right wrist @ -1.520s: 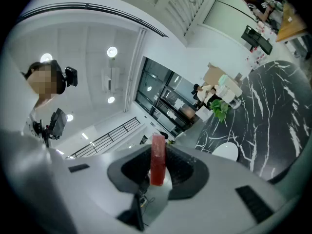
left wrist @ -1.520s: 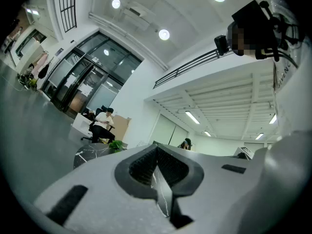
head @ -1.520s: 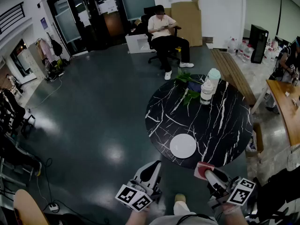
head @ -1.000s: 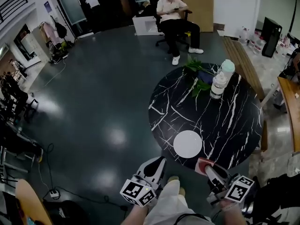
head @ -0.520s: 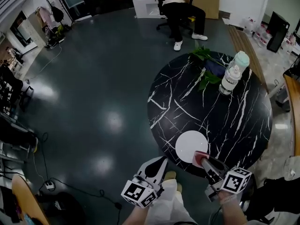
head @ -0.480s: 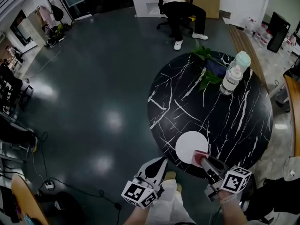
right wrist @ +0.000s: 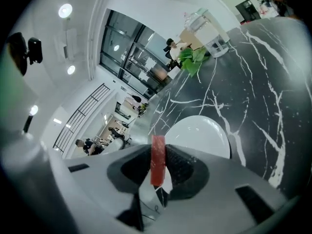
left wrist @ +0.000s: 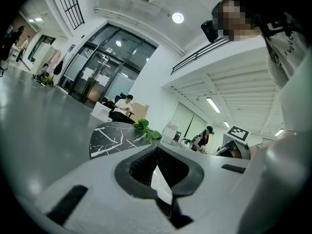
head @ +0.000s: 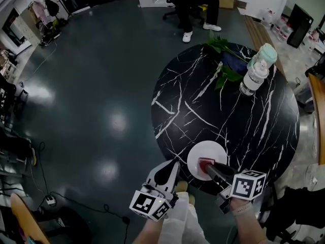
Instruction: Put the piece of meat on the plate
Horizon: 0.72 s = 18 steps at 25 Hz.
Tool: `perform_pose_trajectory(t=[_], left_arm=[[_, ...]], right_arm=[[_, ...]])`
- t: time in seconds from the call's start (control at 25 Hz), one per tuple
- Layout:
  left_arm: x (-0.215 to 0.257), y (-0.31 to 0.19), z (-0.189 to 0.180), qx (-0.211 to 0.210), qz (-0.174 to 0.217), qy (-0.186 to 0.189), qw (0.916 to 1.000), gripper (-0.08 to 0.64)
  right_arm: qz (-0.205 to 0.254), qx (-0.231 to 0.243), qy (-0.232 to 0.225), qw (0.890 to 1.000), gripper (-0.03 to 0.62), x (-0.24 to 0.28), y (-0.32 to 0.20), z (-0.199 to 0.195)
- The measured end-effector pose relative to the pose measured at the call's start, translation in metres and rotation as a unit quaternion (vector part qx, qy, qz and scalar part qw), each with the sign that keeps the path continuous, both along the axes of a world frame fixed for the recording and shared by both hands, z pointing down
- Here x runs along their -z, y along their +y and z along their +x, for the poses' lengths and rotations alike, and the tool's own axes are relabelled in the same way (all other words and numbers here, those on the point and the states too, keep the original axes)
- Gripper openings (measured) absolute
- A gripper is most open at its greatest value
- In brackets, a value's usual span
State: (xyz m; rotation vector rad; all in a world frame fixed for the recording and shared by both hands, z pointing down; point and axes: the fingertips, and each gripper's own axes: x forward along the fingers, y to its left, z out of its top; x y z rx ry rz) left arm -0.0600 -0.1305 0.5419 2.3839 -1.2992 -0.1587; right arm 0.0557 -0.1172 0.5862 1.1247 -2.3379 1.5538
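right gripper (head: 207, 165) pinches meat (right wrist: 157, 160) over plate (head: 205, 150), marble table (head: 228, 111), grey floor (head: 101, 85); left gripper (head: 170, 168) narrow

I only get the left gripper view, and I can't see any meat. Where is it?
Observer: The right gripper has it, a red piece of meat pinched between its jaws.
Operator: Is it by the plate?
Observer: Yes. In the head view the meat is over the white plate. I can't tell whether it touches.
Operator: Where's the plate?
Observer: At the near edge of the black table, far from the bottle and the leaves.
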Motion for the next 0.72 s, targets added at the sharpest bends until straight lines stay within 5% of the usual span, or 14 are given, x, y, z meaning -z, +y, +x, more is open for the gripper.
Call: perform_pose_trajectory(t=[0.36,0.72], left_arm=[[-0.005,0.003,0.002,-0.004,-0.016,0.026,0.9995,0.008],[-0.003,0.002,-0.007,0.003,-0.015,0.035,0.9993,0.008]], right_arm=[[0.035,0.067,0.098,0.992,0.087,-0.016,-0.013,-0.002],[0.146,0.119,0.277,0.942,0.101,-0.015,-0.028,0.002]])
